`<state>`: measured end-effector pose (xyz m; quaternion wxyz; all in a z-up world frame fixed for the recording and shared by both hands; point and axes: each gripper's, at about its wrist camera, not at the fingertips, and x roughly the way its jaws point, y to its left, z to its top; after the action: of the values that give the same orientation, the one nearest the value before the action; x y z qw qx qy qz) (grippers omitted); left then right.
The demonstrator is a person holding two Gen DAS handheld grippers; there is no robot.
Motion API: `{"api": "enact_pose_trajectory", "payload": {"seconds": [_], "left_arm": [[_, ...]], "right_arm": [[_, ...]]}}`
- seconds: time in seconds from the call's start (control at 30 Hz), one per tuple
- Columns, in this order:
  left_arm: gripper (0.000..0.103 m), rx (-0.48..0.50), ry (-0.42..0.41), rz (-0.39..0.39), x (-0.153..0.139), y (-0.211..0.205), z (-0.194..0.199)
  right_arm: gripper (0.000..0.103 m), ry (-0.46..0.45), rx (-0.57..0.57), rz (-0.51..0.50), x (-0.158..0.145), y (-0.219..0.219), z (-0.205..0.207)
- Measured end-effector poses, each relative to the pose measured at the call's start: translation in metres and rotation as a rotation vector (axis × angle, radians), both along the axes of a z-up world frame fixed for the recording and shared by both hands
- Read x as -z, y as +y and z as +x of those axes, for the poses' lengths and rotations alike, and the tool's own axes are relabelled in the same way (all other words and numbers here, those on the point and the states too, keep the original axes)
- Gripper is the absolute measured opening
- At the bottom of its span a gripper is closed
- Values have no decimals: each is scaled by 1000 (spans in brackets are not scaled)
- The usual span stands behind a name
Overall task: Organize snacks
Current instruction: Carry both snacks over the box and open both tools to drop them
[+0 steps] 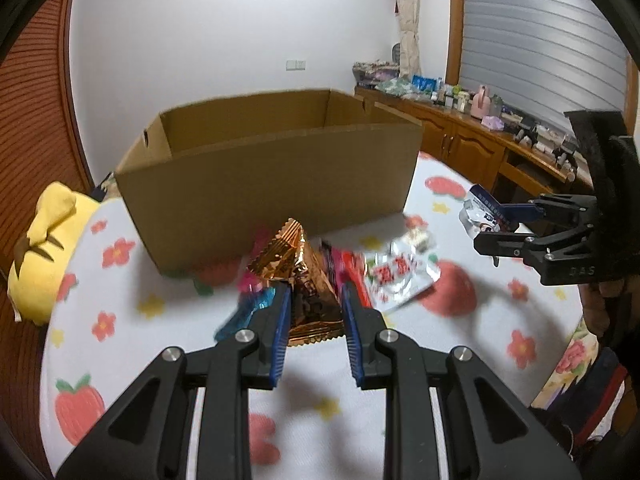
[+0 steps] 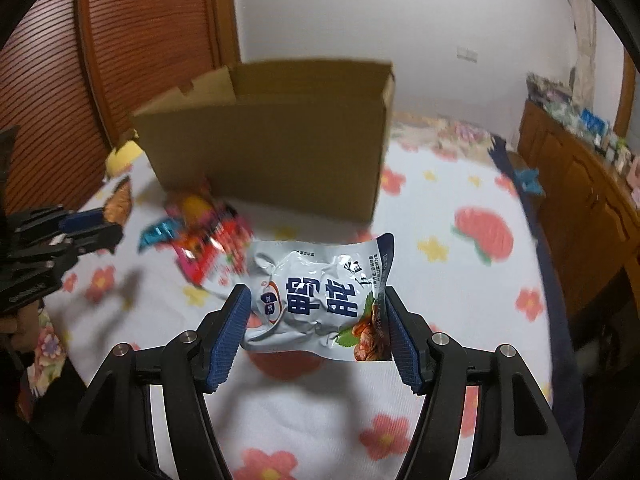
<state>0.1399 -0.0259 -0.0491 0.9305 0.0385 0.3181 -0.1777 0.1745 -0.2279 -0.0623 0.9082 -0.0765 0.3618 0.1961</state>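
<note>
An open cardboard box (image 1: pixel 272 168) stands on the flower-print bed cover; it also shows in the right wrist view (image 2: pixel 276 140). My left gripper (image 1: pixel 315 300) is shut on a copper-brown foil snack packet (image 1: pixel 304 280) and holds it above the cover in front of the box. My right gripper (image 2: pixel 316 312) is shut on a silver-white snack packet with blue characters (image 2: pixel 316 296), held above the cover. The right gripper also shows in the left wrist view (image 1: pixel 496 228), holding that packet (image 1: pixel 480 208). Several loose snacks (image 1: pixel 384 276) lie by the box front; they also show in the right wrist view (image 2: pixel 208 236).
A yellow plush toy (image 1: pixel 44 248) lies left of the box. A wooden sideboard (image 1: pixel 480 140) crowded with small items runs along the right wall. A wooden slatted door (image 2: pixel 132 40) is behind the box. The bed cover (image 2: pixel 460 280) stretches to the right.
</note>
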Motion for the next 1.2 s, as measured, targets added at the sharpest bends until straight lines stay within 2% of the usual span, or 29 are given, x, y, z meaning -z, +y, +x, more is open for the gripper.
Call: {"api": "enact_pose_trajectory", "payload": {"seconds": [0.23, 0.43, 0.9, 1.2], "left_arm": [[23, -3, -48, 7, -29, 5, 20], [23, -10, -63, 15, -44, 10, 39], [23, -37, -82, 31, -74, 18, 106], [24, -65, -29, 13, -57, 26, 148]], "right_arm": [[67, -85, -62, 9, -44, 23, 9], [67, -105, -114, 36, -65, 36, 25], [67, -118, -170, 61, -84, 56, 81], [67, -101, -164, 67, -81, 60, 116]]}}
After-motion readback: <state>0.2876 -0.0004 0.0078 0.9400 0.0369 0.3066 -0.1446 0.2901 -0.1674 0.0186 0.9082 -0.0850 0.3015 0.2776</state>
